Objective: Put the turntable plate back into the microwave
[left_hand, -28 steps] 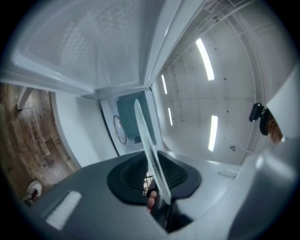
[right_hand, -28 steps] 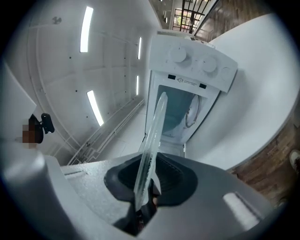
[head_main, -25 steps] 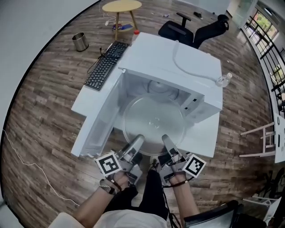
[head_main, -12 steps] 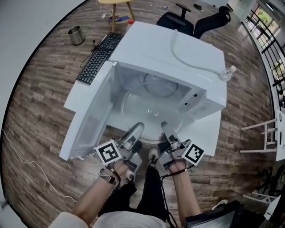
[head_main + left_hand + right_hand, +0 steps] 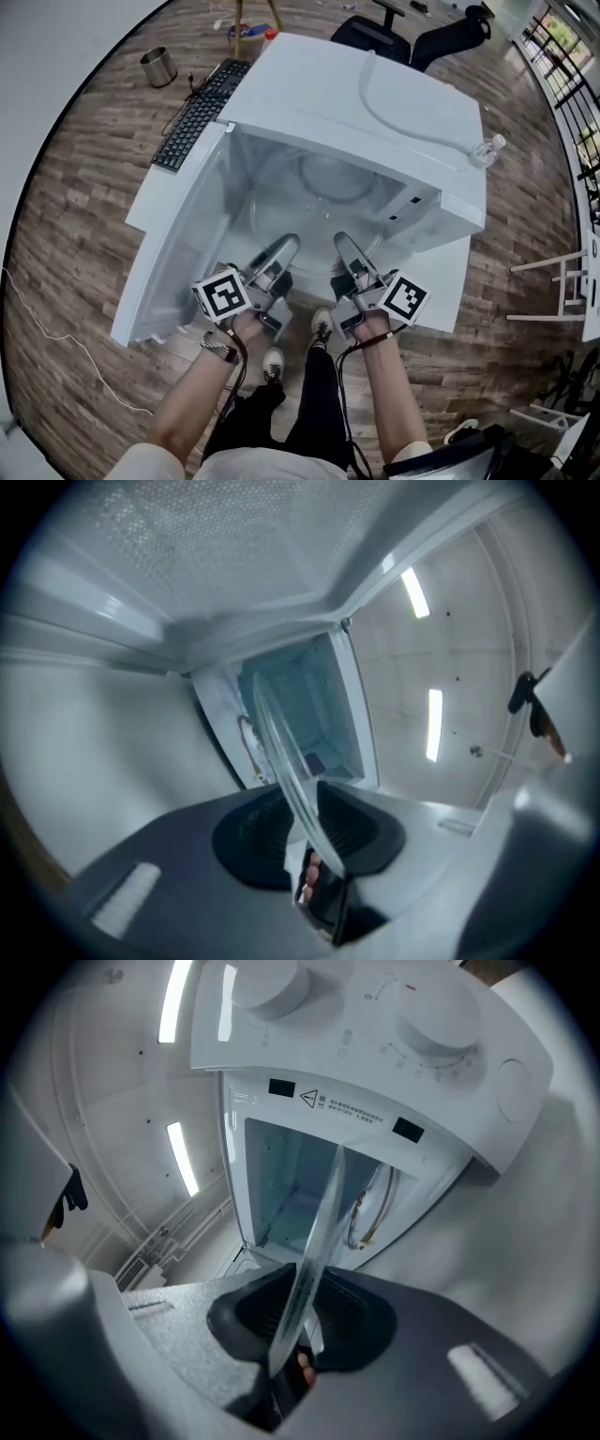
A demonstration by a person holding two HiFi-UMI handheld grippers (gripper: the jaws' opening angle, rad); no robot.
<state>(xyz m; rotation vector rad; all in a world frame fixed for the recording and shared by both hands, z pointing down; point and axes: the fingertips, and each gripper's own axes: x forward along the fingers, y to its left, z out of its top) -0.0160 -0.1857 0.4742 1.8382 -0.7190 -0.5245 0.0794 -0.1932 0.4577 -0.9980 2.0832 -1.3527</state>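
The clear glass turntable plate (image 5: 314, 217) lies nearly flat inside the open white microwave (image 5: 375, 94), its near rim at the cavity mouth. My left gripper (image 5: 281, 246) has that rim between its pads, seen edge-on in the left gripper view as the plate (image 5: 281, 752) running between the dark ribbed pads (image 5: 253, 832). My right gripper (image 5: 342, 242) holds the same rim a little to the right, and the plate (image 5: 319, 1232) crosses its pads (image 5: 352, 1321) too. Both pairs of jaws have just been opening slightly, with the rim still between them. Both grippers point level into the cavity.
The microwave door (image 5: 178, 244) hangs open to the left. Control knobs (image 5: 436, 1002) sit on the right front panel. A hose (image 5: 394, 122) and a bottle (image 5: 487, 150) lie on top. A keyboard (image 5: 197, 112), a bin (image 5: 157, 66) and an office chair (image 5: 412, 42) lie beyond.
Both grippers have moved forward and a little down, carrying the plate from mostly outside the opening to inside the cavity. The microwave fills more of the head view.
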